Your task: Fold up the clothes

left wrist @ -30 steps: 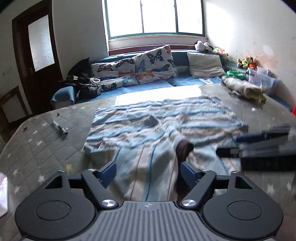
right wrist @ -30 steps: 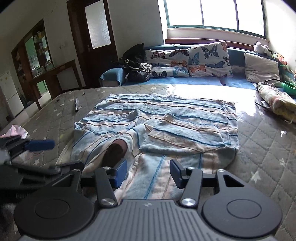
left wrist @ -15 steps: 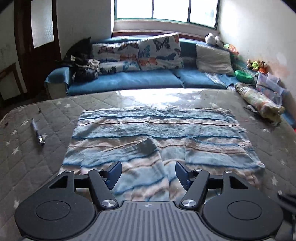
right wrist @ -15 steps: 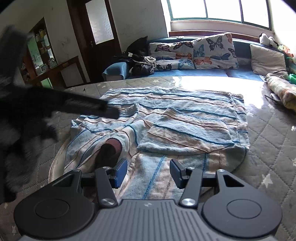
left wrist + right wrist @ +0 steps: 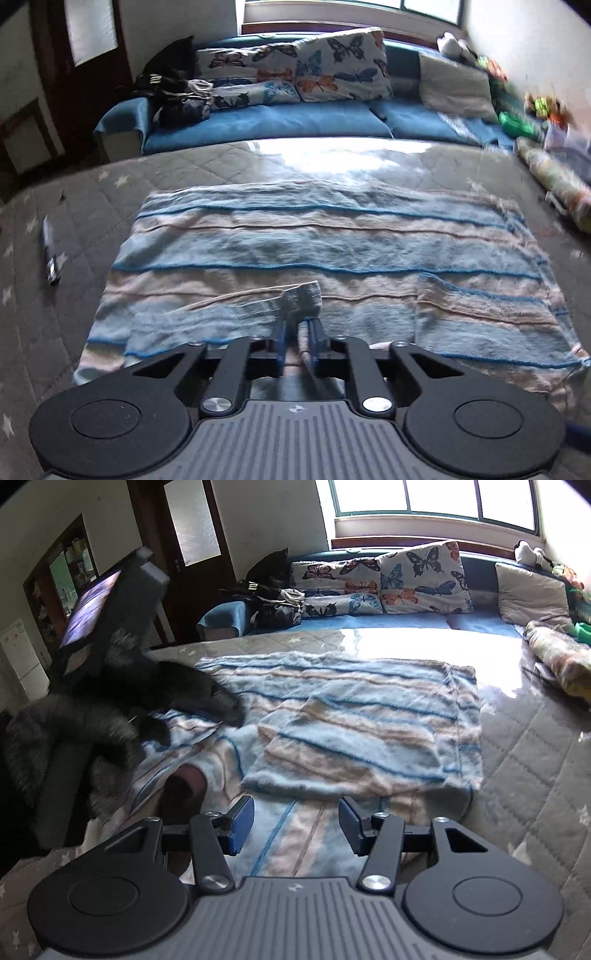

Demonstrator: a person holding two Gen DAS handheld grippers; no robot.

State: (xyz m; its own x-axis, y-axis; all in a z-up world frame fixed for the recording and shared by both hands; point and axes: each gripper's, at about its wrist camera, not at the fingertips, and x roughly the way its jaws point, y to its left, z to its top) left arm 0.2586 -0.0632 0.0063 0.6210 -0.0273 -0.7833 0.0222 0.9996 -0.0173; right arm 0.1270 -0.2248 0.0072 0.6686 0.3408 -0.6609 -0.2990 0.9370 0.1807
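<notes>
Since half second ago, left gripper [image 5: 297,341] is closed, fold of striped garment [image 5: 325,254] now pinched between blue fingers [image 5: 279,345] at lower centre of left wrist view. Garment is spread flat mid-frame on quilted star mattress [image 5: 74,206]. Right gripper [image 5: 296,825] is held apart above garment's near edge, nothing clamped. Pen [image 5: 50,249] is seen at left; butterfly pillows [image 5: 340,70] at top.

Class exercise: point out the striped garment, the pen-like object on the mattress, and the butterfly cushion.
striped garment [image 5: 332,254]: left wrist view, on a pale blue band at its middle.
pen-like object [image 5: 50,254]: left wrist view, on its barrel.
butterfly cushion [image 5: 424,578]: right wrist view, on the large cushion's face.
</notes>
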